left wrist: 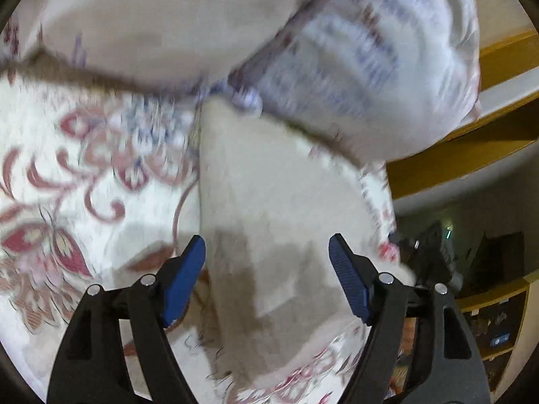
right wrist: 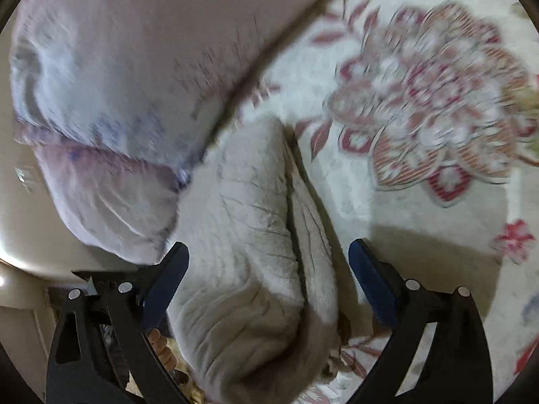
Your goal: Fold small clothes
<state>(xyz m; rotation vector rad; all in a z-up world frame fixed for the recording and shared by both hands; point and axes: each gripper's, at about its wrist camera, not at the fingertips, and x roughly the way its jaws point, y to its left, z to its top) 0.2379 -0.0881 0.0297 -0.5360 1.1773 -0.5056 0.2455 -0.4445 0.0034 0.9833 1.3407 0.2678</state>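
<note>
A small cream-coloured garment [left wrist: 269,202] lies folded on a floral bedspread [left wrist: 84,155]. In the left wrist view my left gripper [left wrist: 267,252] is open, its blue pads astride the garment's near end, just above it. In the right wrist view the same garment [right wrist: 249,235] shows as a thick wrinkled fold running toward the camera. My right gripper [right wrist: 269,259] is open with the fold between its fingers. Both views are motion-blurred.
A pale pillow with faint blue and red print [left wrist: 370,60] lies just beyond the garment, also in the right wrist view [right wrist: 111,101]. A wooden bed frame [left wrist: 471,148] and dark shelves [left wrist: 495,320] stand at the right. The floral bedspread [right wrist: 421,107] extends right.
</note>
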